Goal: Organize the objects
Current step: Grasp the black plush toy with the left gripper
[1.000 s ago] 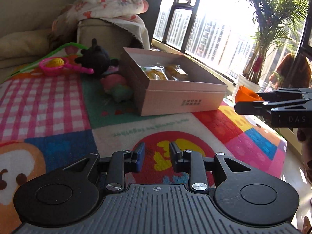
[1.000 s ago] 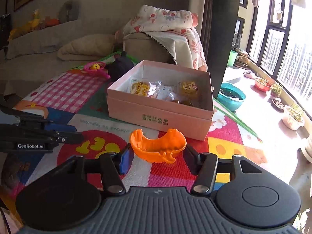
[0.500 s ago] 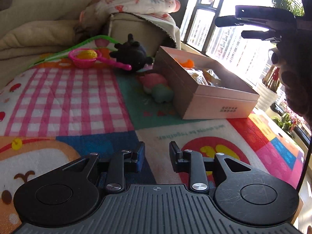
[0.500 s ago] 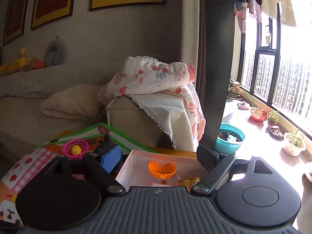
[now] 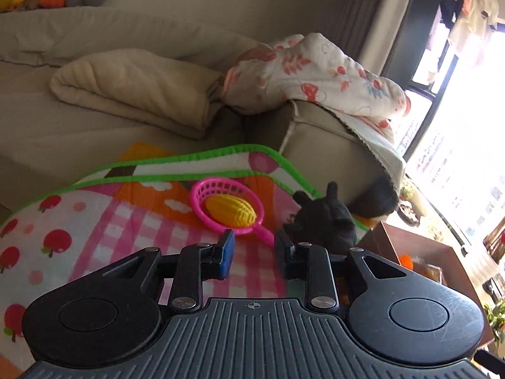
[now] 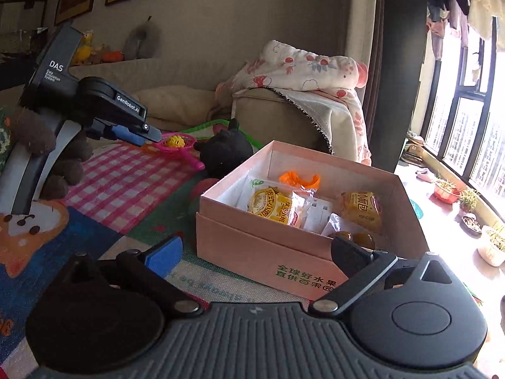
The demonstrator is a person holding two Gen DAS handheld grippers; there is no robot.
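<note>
box (image 6: 268,252): pink cardboard, square, lid off, matte walls, sits on play mat
orange toy (image 6: 299,179): glossy plastic, curved, lies inside box at far wall
snacks (image 6: 273,205): crinkly yellow wrappers, inside box, near middle
right gripper (image 6: 262,252): fingers have just been opening, spread wide, nothing between them, hangs just before box's near wall
left gripper (image 5: 254,254): fingers at their narrowest, gripping nothing, pointed at pink net
pink net (image 5: 227,205): plastic mesh hoop with handle, holds ribbed yellow toy corn (image 5: 230,211)
black plush (image 5: 325,221): fuzzy, between net and box
play mat (image 6: 126,186): soft, pink checks, green edge curled up against sofa
open room: bare checked mat left of box
</note>
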